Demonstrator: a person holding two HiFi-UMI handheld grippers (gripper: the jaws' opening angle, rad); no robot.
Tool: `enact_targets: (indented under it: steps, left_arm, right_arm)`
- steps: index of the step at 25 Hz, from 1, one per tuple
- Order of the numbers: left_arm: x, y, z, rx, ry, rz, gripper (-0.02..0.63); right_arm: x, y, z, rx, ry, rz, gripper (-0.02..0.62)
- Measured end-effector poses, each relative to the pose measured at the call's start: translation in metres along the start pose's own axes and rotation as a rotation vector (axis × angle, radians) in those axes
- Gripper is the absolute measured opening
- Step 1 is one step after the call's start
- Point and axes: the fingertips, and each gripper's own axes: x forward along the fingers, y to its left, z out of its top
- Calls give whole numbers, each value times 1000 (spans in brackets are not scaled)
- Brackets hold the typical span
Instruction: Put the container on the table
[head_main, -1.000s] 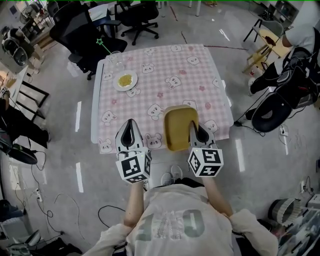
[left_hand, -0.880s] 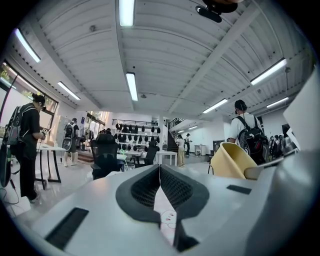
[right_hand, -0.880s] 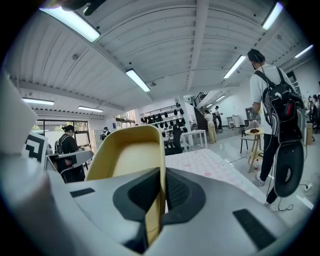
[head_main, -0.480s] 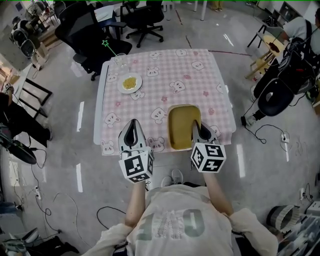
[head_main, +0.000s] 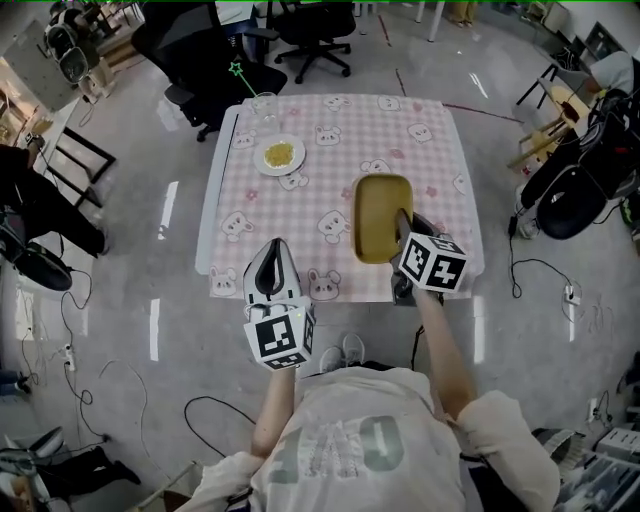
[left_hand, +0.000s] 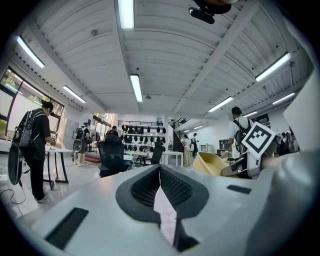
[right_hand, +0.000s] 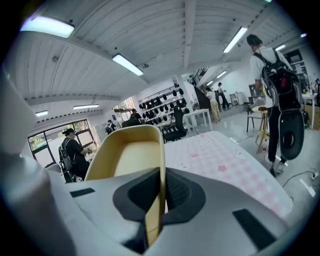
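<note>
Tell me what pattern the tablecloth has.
The tablecloth is pink-and-white gingham with white cartoon animal faces; head view shows it best.

Table (head_main: 340, 150) open save plate (head_main: 279, 155) and glass (head_main: 265, 103) at far-left.

Square table (head_main: 340, 140) with a pink checked cloth, cartoon animal prints, standing on the grey floor (head_main: 150, 250). A white plate (head_main: 279, 156) of yellow food sits far-left on the cloth. There's a clear glass (head_main: 265, 102) by the far-left corner. The yellow container (head_main: 378, 205) is over the near-right area; can't tell if it touches the cloth.
</note>
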Motion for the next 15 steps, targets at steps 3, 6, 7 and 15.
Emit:
enact_targets:
  steps: [3,6,7,15]
  left_arm:
    - [-3,6,-2,16,1,14,28]
    - [-5,12,-2,31,4,34,28]
    - [-6,15,-2,31,6,41,28]
    - [-7,29,-4,43,20,89,28]
  right_arm:
    - [30,-6,-13,8,92,-7,31]
    - [52,-13,-28,6,175,-27,31]
    - [59,-14,-33,9,202,-27,31]
    - [109,-39,-73,-31,378,-112,31]
